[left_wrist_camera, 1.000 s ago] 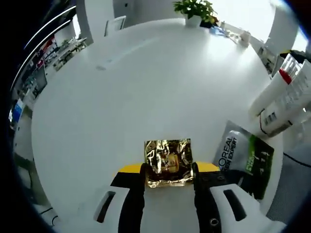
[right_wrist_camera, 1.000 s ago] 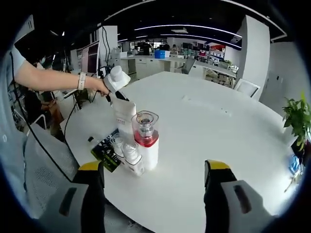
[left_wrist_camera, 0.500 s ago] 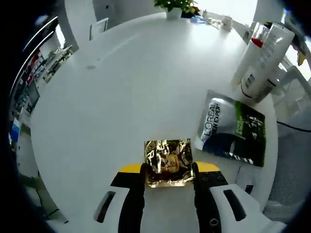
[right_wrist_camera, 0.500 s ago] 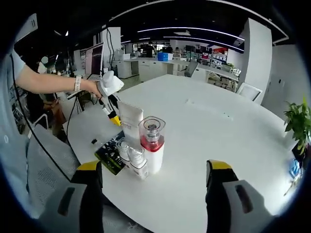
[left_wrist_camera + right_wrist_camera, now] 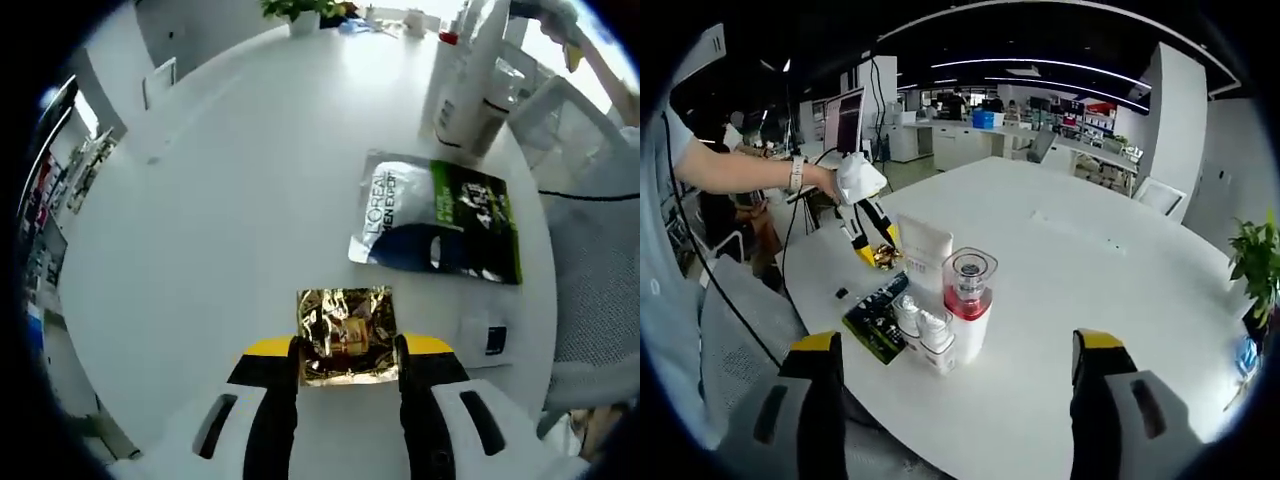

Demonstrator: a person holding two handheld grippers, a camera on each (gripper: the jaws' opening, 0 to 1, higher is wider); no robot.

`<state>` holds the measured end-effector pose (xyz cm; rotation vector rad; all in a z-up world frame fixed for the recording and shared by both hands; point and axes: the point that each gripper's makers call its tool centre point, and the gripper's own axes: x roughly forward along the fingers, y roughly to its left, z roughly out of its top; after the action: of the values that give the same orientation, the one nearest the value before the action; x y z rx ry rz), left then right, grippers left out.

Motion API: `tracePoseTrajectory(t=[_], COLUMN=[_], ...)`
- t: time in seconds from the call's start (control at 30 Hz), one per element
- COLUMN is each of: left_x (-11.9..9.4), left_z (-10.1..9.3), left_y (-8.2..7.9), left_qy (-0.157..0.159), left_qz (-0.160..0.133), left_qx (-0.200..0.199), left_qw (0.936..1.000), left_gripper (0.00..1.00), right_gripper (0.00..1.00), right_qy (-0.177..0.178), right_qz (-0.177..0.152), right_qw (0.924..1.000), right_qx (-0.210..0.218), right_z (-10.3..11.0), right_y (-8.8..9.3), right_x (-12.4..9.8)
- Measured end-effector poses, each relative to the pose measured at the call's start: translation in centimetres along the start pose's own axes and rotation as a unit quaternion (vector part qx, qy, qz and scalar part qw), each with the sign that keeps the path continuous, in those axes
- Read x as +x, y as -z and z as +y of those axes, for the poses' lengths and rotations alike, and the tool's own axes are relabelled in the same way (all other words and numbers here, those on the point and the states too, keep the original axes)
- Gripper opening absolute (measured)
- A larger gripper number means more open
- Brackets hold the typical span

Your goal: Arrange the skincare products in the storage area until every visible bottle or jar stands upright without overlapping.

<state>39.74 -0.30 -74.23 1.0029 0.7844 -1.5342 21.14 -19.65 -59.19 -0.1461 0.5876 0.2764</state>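
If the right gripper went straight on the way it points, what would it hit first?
Nothing soon, probably: the open right gripper points over the bare white round table; the red-and-white bottle sits just left. Depth is unclear.

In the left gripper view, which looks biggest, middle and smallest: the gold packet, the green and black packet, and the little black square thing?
1. The green and black packet looks biggest.
2. The gold packet comes next, though it sits nearer the camera, held in the left tool.
3. The little black square thing looks smallest.

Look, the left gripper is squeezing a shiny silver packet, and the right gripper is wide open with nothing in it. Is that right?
Not quite. The packet is shiny gold, not silver, as the left gripper view shows between the jaws of the left gripper. The rest holds: in the right gripper view the right gripper is wide open with nothing in it.
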Motion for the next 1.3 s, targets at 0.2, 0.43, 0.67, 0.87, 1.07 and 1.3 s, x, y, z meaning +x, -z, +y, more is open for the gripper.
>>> tracePoseTrajectory(t=[0.2, 0.43, 0.67, 0.87, 1.07, 1.3], left_x=[0.1, 0.5, 1.0, 1.3, 1.4, 1.4], left_z=[-1.4, -2.6, -2.7, -3.1, -2.9, -2.7], left_y=[-0.2, -0.8, -0.7, -0.6, -0.8, -0.9], left_qy=[0.015, 0.031, 0.039, 0.057, 0.057, 0.051], left_qz=[0.001, -0.004, 0.000, 0.002, -0.002, -0.009], left_qx=[0.043, 0.069, 0.078, 0.090, 0.087, 0.078], left_qw=[0.9989, 0.9971, 0.9962, 0.9943, 0.9946, 0.9956], left_gripper=[0.36, 0.36, 0.36, 0.36, 0.37, 0.40], right_gripper=[0.95, 0.94, 0.94, 0.92, 0.92, 0.92], right_qy=[0.000, -0.001, 0.000, 0.004, 0.002, 0.000], right_qz=[0.002, 0.003, 0.002, 0.001, 0.004, 0.003], right_qw=[1.0000, 1.0000, 1.0000, 1.0000, 1.0000, 1.0000], right_qx=[-0.003, -0.007, -0.007, -0.007, -0.007, -0.008], right_z=[0.2, 0.3, 0.3, 0.0, 0.0, 0.1], right_y=[0.1, 0.1, 0.0, 0.0, 0.2, 0.2], right_x=[-0.3, -0.4, -0.5, -0.5, -0.3, -0.2])
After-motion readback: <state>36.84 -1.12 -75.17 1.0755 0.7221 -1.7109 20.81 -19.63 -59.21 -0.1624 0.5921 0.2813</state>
